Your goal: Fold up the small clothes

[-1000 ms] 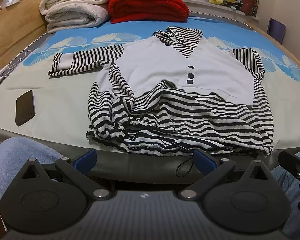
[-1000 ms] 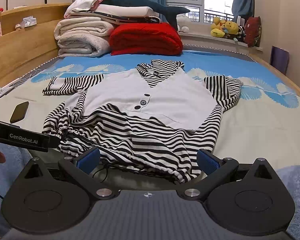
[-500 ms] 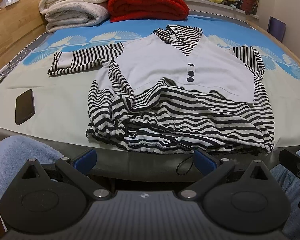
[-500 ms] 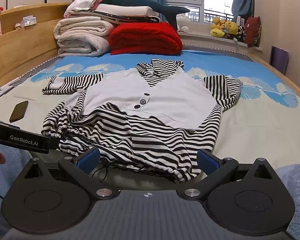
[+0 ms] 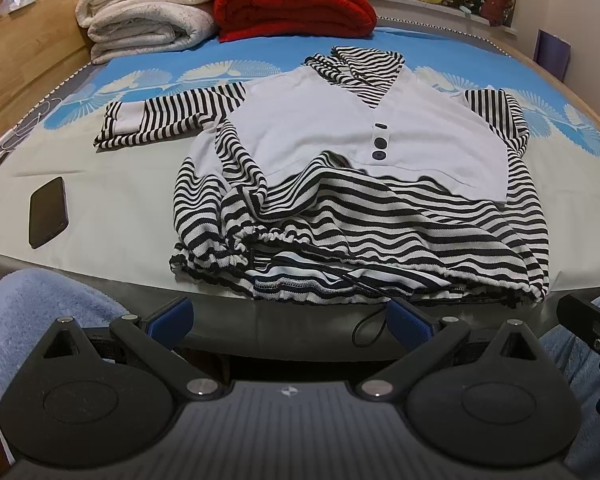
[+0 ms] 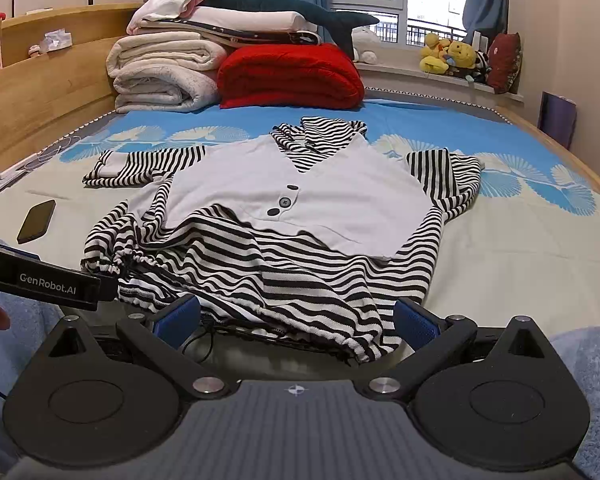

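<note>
A small black-and-white striped top with a pale grey vest front [image 5: 364, 136] [image 6: 300, 200] lies spread on the bed, hem toward me, one sleeve stretched out to the left. Its drawstring hem is bunched at the bed's near edge. My left gripper [image 5: 290, 316] hovers just short of that edge, open, nothing between its blue pads. My right gripper [image 6: 296, 320] is also open and empty, its pads level with the hem's right part. The left gripper's body [image 6: 40, 280] shows at the left of the right wrist view.
A black phone [image 5: 47, 212] lies on the sheet left of the top. Folded white blankets [image 5: 148, 12] and a red blanket [image 5: 292, 4] are stacked at the far end. A wooden headboard shelf [image 6: 28, 92] runs along the left. Blue fleece-clad legs [image 5: 40, 312] flank the grippers.
Both grippers have barely moved; the left view has shifted slightly nearer the hem. The top lies as before.
</note>
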The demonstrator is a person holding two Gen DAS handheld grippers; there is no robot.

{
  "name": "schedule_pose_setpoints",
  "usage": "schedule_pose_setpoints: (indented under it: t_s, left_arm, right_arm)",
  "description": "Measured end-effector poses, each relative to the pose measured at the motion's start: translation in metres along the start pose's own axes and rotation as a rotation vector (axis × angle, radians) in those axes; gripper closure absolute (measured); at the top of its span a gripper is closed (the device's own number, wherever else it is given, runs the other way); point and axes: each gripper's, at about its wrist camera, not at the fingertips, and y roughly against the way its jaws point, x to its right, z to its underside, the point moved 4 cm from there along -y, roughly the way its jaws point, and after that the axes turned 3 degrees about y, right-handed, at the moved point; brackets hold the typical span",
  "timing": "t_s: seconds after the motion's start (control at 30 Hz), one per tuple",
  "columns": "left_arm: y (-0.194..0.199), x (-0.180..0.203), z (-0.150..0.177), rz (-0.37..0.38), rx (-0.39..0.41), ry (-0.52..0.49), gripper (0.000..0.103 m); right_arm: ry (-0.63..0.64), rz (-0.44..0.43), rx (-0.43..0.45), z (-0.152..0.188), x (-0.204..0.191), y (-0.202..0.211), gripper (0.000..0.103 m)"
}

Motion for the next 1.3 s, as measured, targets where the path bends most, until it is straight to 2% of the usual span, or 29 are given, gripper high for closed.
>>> schedule_pose_setpoints:
  t_s: [0.8,1.07,1.3]
  left_arm:
    - [-0.002,0.003,0.003,0.002,-0.002,-0.001,0.000]
    - [-0.008,0.001,0.003,0.007,-0.025,0.006,0.000]
    - [-0.025,-0.018,-0.016,0.012,-0.035,0.053,0.000]
  right_arm:
    - [0.002,0.000,0.001,0.001,0.000,0.000,0.001]
    - [0.005,0.001,-0.004,0.001,-0.001,-0.002,0.001]
    - [-0.015,0.013,0.010,-0.006,0.009,-0.013,0.001]
